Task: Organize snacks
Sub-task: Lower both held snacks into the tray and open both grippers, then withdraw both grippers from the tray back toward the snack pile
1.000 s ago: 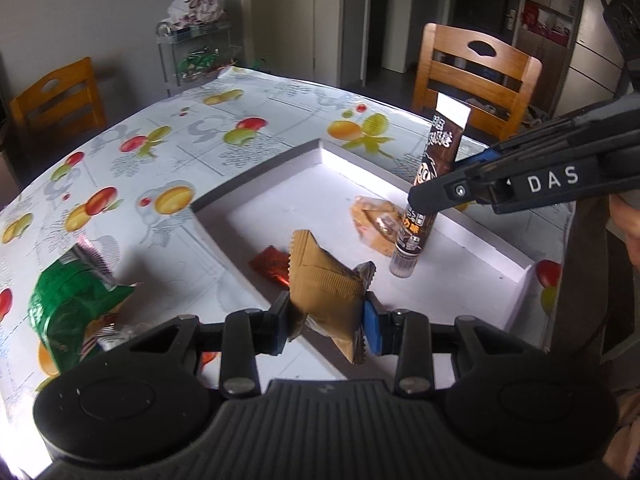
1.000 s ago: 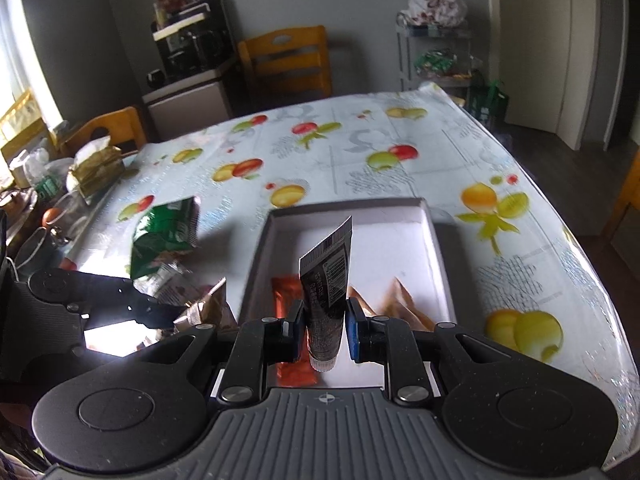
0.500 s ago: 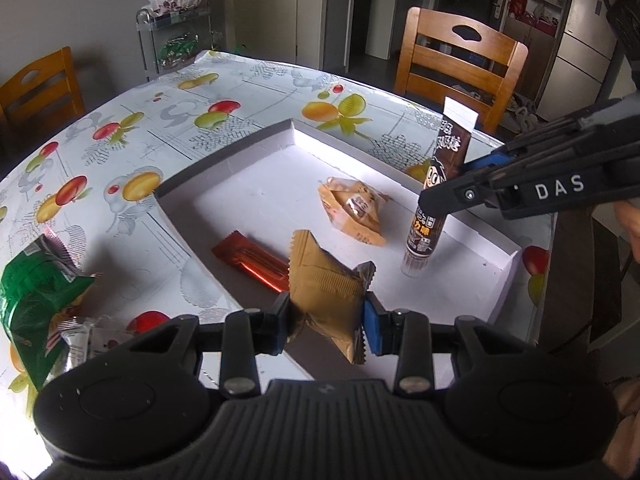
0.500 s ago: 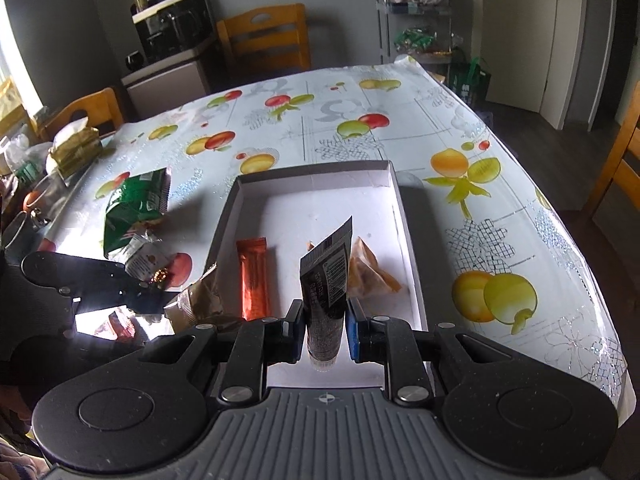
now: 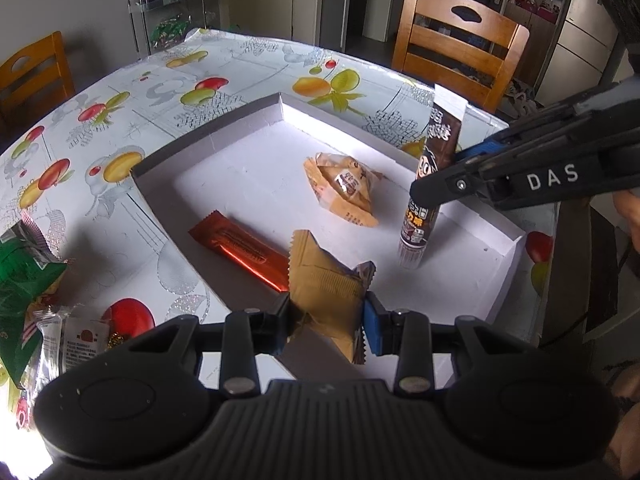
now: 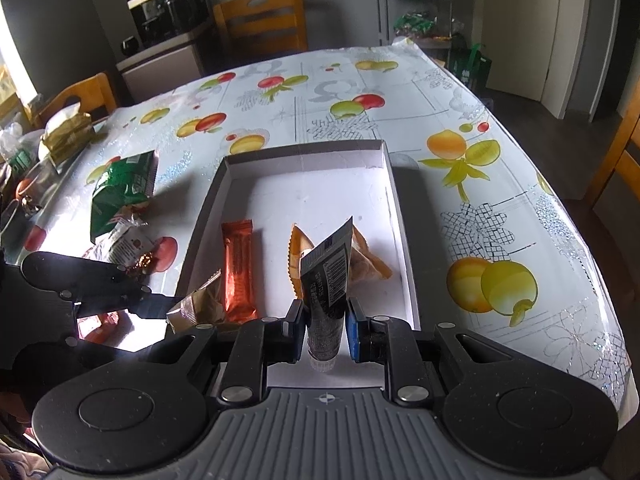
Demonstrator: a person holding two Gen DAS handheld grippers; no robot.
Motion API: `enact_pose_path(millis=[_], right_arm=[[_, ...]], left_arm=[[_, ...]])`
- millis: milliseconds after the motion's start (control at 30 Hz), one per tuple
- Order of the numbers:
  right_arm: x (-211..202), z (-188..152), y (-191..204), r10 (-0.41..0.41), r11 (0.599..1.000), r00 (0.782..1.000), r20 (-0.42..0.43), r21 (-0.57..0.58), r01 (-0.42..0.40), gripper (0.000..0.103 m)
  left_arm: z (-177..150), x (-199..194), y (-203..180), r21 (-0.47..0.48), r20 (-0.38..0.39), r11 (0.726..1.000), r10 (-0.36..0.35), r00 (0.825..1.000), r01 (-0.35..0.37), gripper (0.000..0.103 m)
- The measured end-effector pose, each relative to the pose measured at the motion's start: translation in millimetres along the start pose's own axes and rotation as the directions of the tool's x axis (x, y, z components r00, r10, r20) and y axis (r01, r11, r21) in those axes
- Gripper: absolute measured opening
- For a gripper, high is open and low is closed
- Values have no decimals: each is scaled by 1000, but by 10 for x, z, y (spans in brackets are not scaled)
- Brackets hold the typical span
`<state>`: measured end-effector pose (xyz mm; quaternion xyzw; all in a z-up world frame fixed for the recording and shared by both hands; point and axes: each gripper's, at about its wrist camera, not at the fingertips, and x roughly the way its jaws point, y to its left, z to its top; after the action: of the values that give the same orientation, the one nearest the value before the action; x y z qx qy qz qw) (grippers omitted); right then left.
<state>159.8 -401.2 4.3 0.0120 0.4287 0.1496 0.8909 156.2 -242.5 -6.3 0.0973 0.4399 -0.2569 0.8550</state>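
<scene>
My left gripper [image 5: 326,314] pinches the tan pack [image 5: 324,288] over the box's [image 5: 208,142] near edge; my right gripper [image 6: 323,330] squeezes the brown tube [image 6: 326,280] upright inside. Letting go early, the pack may, I think, slide onto the table [image 5: 256,68], and the tube could tip onto the bun [image 5: 344,188].

Both wrist views close, angled down, sharing tray [image 5: 208,148].

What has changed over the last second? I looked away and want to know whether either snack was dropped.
Neither. Both tongs have come down toward the white tray, which now fills more of both views. The left tongs still clamp the tan packet; the right tongs still clamp the dark brown tube. The orange bar and the yellow packet lie in the tray as before.
</scene>
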Motion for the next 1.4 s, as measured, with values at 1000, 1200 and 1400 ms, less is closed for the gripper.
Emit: enact_pose_path(millis=[1000, 1200, 1400], right_arm=[[277, 324, -6, 50, 996, 999, 0, -76, -50, 23], [227, 336, 26, 53, 996, 999, 13, -77, -51, 24], [215, 347, 96, 67, 995, 998, 21, -77, -65, 34]], left_arm=[[80, 157, 26, -28, 15, 999, 21, 1000, -21, 59], [73, 70, 13, -29, 43, 999, 23, 999, -21, 65], [22, -43, 70, -42, 64, 998, 53, 997, -50, 66]])
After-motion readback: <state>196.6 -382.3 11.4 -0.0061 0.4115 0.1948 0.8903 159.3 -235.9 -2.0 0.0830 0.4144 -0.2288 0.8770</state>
